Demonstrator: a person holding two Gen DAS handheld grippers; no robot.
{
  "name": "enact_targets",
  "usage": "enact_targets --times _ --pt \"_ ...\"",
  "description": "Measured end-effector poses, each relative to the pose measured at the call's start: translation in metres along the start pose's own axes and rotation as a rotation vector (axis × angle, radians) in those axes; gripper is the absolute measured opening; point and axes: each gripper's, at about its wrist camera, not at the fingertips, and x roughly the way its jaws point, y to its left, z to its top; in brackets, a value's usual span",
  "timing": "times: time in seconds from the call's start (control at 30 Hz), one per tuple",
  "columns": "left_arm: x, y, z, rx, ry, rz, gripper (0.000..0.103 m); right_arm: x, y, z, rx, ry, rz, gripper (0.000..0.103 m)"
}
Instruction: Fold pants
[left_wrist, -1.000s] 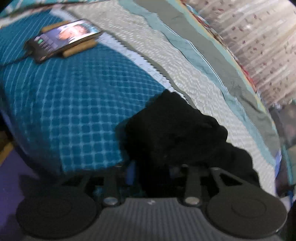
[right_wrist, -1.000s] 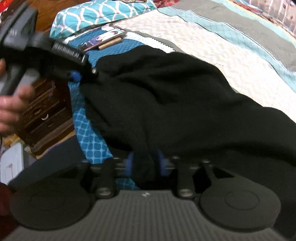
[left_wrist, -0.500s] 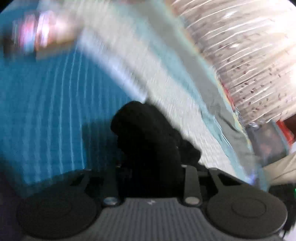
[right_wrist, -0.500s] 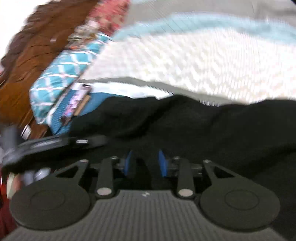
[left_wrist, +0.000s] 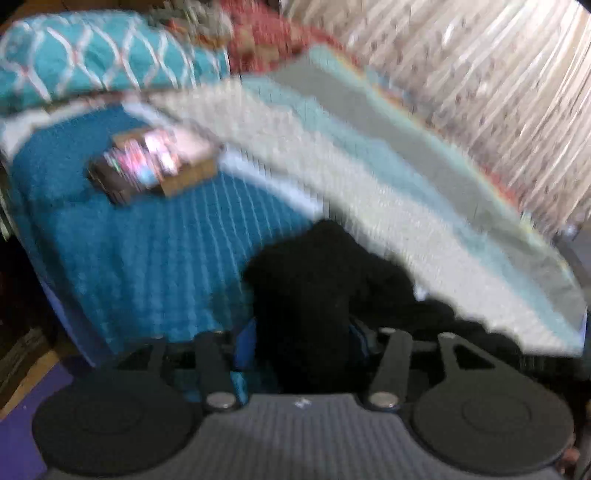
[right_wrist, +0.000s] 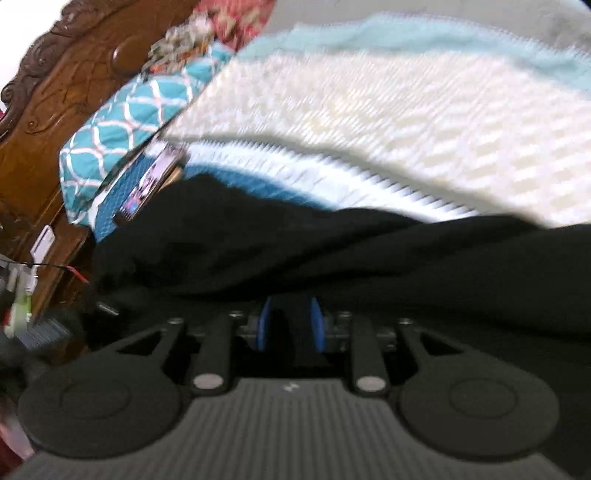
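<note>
Carrying the soft black fabric pants (right_wrist: 332, 254) across the quilted bed cover (right_wrist: 424, 122) seems to be the step in hand, judged from both tools sitting at the garment's near edge. To do it well, the two ends should travel level and together, with the cloth taut enough between them that the fold line lands straight rather than bunching, and the release should wait until the edges meet.

In the left wrist view, the left gripper (left_wrist: 301, 332) has a thick bunched wad of the pants (left_wrist: 306, 295) filling the gap between its blue pads. Its jaws have just been opening after a tighter squeeze, and they stand roughly half apart with the cloth between them. The picture is blurred, so I cannot tell whether the pads truly press the wad.

In the right wrist view, the right gripper (right_wrist: 291, 325) has its blue pads narrowly apart. Those jaws have just been opening slightly, and the black cloth lies over and just ahead of their tips. The space between looks dark; whether fabric is pinched there I cannot tell.

The pants stretch across the teal part of the bed, near a lit phone on a brown block (left_wrist: 155, 166), well short of the teal patterned pillow (left_wrist: 92, 70).
</note>
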Motion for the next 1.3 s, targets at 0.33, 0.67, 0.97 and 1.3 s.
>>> enact_targets --times 0.33,0.67,0.97,1.3 --pt "0.018 -0.068 0.058 0.163 -0.098 -0.143 0.049 -0.098 -0.129 -0.076 0.372 -0.203 -0.379 0.024" --pt "0.163 -0.101 0.028 0.332 0.14 0.1 0.013 -0.2 -0.196 -0.189 0.748 -0.341 -0.437 0.0" --pt "0.088 -0.137 0.022 0.382 0.087 0.018 0.032 -0.222 -0.142 -0.173 0.437 -0.348 -0.277 0.028" --pt "0.082 -0.178 -0.038 0.5 0.296 -0.13 0.037 -0.107 -0.062 -0.123 -0.092 -0.089 -0.092 0.049"
